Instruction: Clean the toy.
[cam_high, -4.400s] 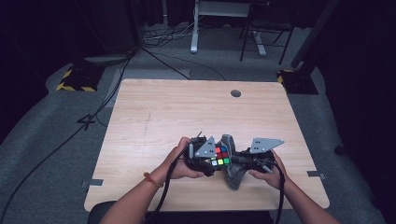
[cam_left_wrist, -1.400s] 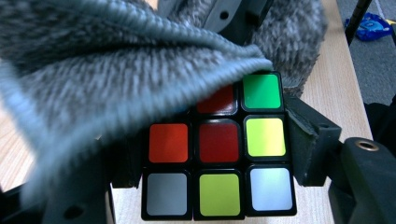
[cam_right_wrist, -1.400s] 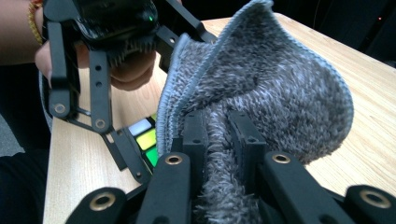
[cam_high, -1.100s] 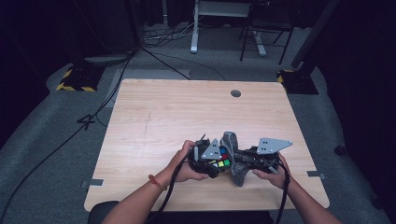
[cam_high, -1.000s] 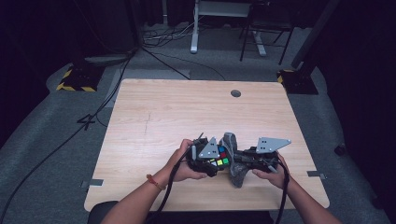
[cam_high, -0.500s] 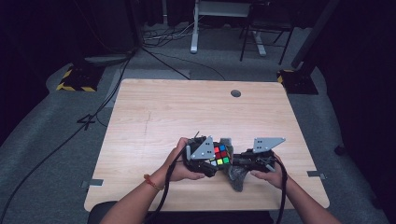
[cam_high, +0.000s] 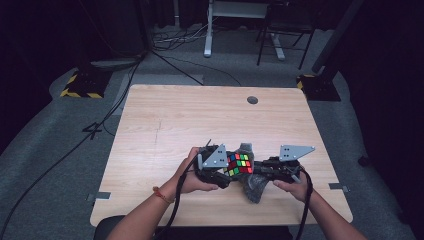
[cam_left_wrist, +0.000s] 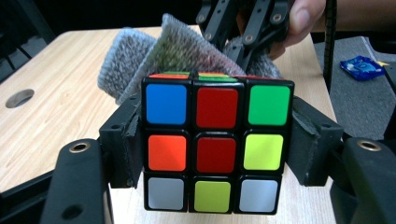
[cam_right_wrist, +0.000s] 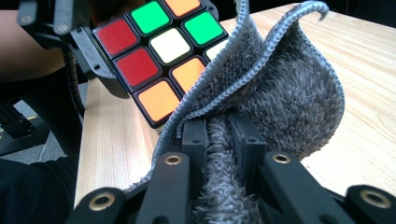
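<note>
Grey cloth (cam_right_wrist: 280, 93) pinched in right tool (cam_right_wrist: 219, 135), pressed against cube (cam_left_wrist: 217, 144).

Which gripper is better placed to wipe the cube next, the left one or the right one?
Probably the right gripper: it is shut on the grey cloth, which already touches the cube. The left gripper is occupied clamping that cube.
</note>
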